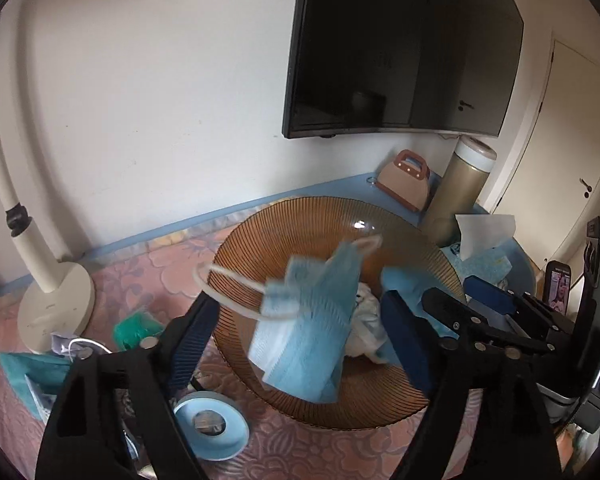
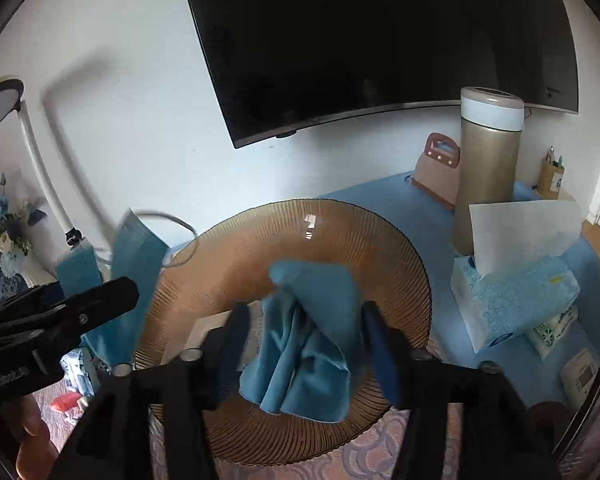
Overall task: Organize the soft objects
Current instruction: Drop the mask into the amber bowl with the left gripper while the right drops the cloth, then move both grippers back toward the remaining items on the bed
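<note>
Round amber ribbed glass bowl [image 1: 260,240] centre frame. Pale blue pleated face mask [image 1: 312,312] blurred above it, between spread left gripper [image 1: 300,340] jaws, apparently loose. Blue folded cloth [image 2: 312,344] at 6 o'clock of bowl, right gripper [image 2: 304,352] also spread. Risk: mask snags the rim by its loops.

We see a pleated blue face mask [image 1: 316,312] blurred above our ribbed amber bowl [image 1: 260,240], a crumpled blue cloth [image 2: 312,340] over its middle
</note>
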A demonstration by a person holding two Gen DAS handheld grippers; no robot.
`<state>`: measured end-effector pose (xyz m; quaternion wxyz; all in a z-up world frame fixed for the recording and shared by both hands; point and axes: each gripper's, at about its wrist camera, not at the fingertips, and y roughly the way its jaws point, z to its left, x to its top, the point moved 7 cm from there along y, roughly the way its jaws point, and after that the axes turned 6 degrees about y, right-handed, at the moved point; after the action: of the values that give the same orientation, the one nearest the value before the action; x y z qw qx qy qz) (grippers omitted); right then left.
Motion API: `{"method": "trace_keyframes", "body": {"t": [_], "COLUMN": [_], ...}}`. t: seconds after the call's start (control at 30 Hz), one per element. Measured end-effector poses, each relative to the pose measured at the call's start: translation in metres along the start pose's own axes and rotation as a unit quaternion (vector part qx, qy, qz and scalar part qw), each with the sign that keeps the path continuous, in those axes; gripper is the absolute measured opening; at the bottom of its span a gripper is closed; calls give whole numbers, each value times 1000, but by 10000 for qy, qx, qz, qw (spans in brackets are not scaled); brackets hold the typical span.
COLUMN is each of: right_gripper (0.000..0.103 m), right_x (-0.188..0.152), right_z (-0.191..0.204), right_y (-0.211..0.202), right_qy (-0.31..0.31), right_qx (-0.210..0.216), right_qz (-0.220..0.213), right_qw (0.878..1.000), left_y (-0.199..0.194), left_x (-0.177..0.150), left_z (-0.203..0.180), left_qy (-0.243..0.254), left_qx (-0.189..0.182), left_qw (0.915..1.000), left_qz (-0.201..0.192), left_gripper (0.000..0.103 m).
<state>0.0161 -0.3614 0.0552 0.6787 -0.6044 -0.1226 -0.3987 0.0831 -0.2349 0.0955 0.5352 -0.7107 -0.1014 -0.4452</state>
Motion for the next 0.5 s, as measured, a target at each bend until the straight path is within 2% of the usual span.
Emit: {"method": "trace_keyframes", "body": {"t": [0.07, 0.17, 0.37, 0.5], "right_gripper": [66, 66, 67, 81], "right_x": [-3, -8, -20, -33], "right_z": [1, 7, 37, 65], "right_y": [-7, -13, -39, -64], "right_qy": [-81, -171, -529, -887], "right_qx": [-18, 124, 407, 621], "right_qz": [-141, -123, -196, -350], "right_qw": [9999, 9997, 9976, 9935], "left_y": [-6, -19, -71, -127], "left_x": [-2, -6, -19, -31], "left_z": [9, 24, 58, 85], "left_qy": [-39, -82, -291, -449], "left_qx": [15, 101, 358, 734], "left_qw": [9999, 9998, 9983, 9940], "left_qz": [-130, -133, -359, -680], "left_gripper": [84, 84, 84, 84]}}
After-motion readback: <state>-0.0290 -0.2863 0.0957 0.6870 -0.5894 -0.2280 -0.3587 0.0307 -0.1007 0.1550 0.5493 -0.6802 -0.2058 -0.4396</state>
